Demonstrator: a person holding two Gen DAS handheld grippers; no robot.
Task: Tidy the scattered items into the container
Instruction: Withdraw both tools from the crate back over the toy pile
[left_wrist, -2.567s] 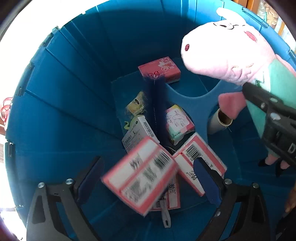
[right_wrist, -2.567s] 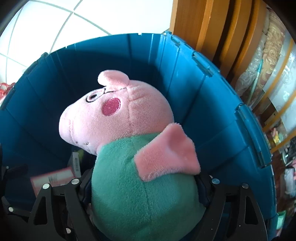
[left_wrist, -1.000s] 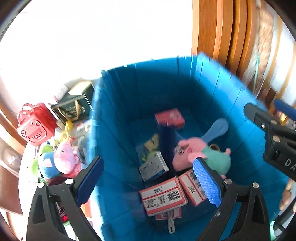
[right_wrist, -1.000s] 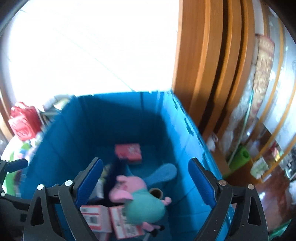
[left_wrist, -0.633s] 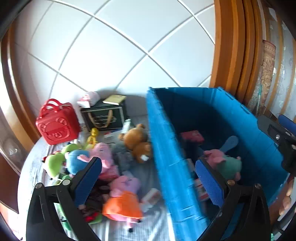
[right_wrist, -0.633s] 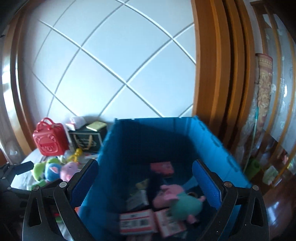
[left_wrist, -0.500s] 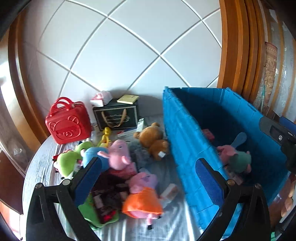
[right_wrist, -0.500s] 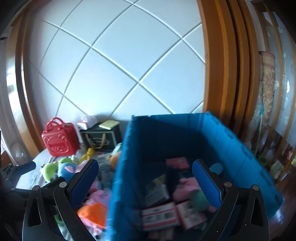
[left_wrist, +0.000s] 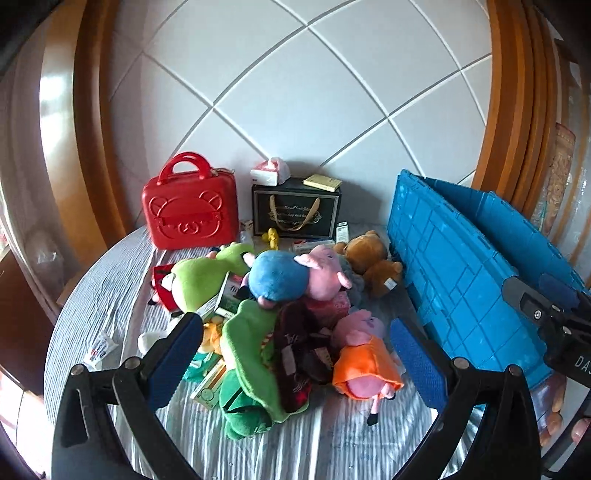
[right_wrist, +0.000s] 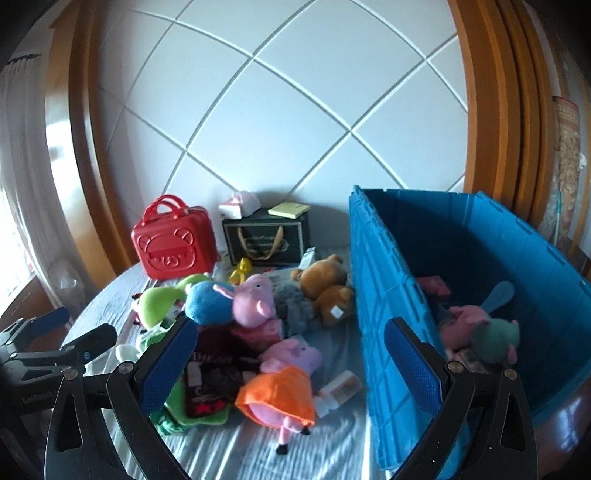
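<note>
**Both grippers empty above a heap of toys beside the blue crate**

On the striped grey cloth (left_wrist: 110, 288) a heap of soft toys lies just left of the tall blue plastic crate (left_wrist: 458, 266). Much of the heap is hard to read: a dark maroon fabric item (left_wrist: 295, 350) and a green plush piece (left_wrist: 251, 354) overlap in the middle, small cartons poke out from under them with their labels illegible, and a grey plush (right_wrist: 295, 306) is mostly covered by its neighbours. The crate's floor is hidden in the left wrist view by its near wall; the right wrist view looks inside, where a pink pig plush in a green top (right_wrist: 480, 332) lies among partly shadowed boxes.

The left gripper (left_wrist: 295, 354) hangs over the heap with its blue-padded fingers spread wide and nothing between them; the pink pig plush in an orange dress (left_wrist: 364, 365) lies below, nearer the right-hand finger. The right gripper (right_wrist: 291, 369) is likewise spread wide and empty, straddling the crate's near wall, with the orange-dressed pig below its gap.

Further back sit a pig plush with a blue body (left_wrist: 295, 275), a brown teddy bear (left_wrist: 373, 264), a green frog-like plush (left_wrist: 199, 277), a red hard-shell bear-face case (left_wrist: 190, 210) and a black gift bag with gold handles (left_wrist: 295, 214).
</note>
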